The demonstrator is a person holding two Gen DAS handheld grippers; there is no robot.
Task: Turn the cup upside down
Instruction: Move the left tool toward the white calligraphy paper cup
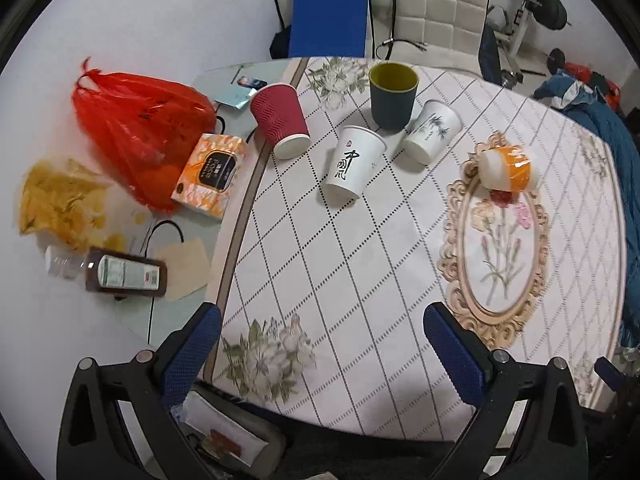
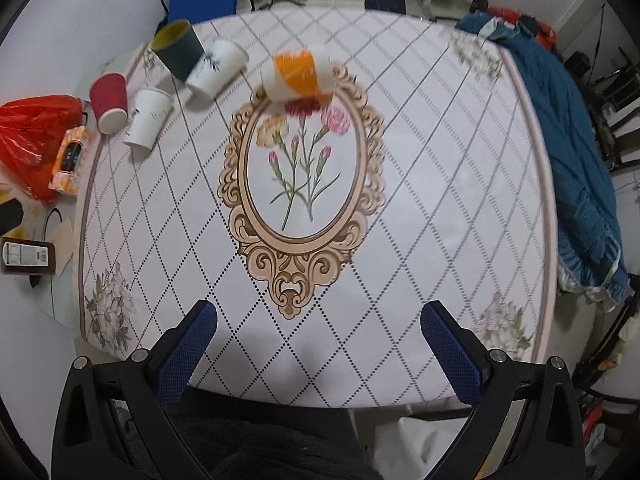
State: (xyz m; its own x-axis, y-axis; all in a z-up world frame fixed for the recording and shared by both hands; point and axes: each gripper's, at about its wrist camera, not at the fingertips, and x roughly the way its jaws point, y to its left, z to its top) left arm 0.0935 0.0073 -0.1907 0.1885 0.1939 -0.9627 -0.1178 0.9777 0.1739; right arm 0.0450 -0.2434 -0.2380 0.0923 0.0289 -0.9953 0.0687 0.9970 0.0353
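Observation:
Several cups stand on the patterned tablecloth (image 1: 360, 260). A dark cup with a yellow inside (image 1: 393, 96) stands upright, mouth up. A red ribbed cup (image 1: 281, 120), a white cup with black characters (image 1: 352, 162), a white bamboo-print cup (image 1: 432, 130) and an orange-and-white cup (image 1: 507, 168) stand upside down. In the right wrist view the orange cup (image 2: 299, 74) sits at the top of the oval flower frame, the dark cup (image 2: 179, 49) at far left. My left gripper (image 1: 322, 348) and right gripper (image 2: 318, 344) are open, empty, near the table's front edge.
Left of the cloth lie a red plastic bag (image 1: 140, 128), an orange tissue box (image 1: 210, 176), a yellow bag (image 1: 60, 200) and a bottle (image 1: 120, 274). A blue cloth (image 2: 560, 140) drapes the right edge. Chairs (image 1: 432, 12) stand behind the table.

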